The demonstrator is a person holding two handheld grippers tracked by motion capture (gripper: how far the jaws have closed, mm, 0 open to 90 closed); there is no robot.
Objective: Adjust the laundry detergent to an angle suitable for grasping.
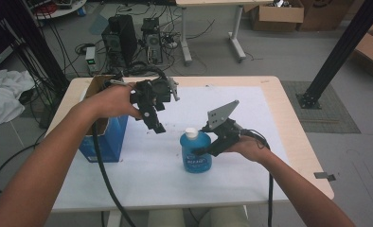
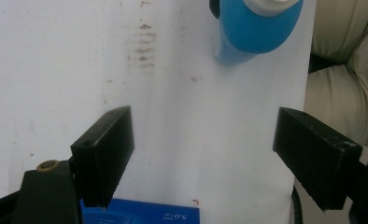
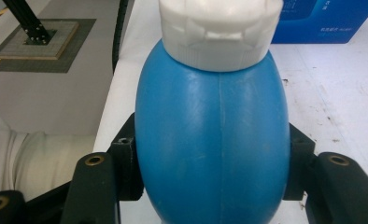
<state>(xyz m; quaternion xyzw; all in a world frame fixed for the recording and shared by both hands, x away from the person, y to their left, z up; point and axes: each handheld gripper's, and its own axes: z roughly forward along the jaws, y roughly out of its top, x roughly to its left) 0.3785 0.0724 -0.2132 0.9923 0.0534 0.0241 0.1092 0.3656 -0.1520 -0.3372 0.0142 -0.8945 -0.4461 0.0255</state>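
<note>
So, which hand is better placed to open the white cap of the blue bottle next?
The left. The right gripper is shut on the blue bottle, steadying it on the table. The left gripper hangs open and empty above, free to reach the white cap.

On the table [image 1: 270, 179] the bottle [image 1: 195, 152] stands upright near the middle, between the jaws of my right gripper [image 1: 199, 152], which comes at it from the right. My left gripper [image 1: 157, 126] hangs above the table to the bottle's left and a little behind it, apart from it. The box [image 1: 104, 139] stands at the table's left edge, left of both, under my left hand [image 1: 112, 100].
</note>
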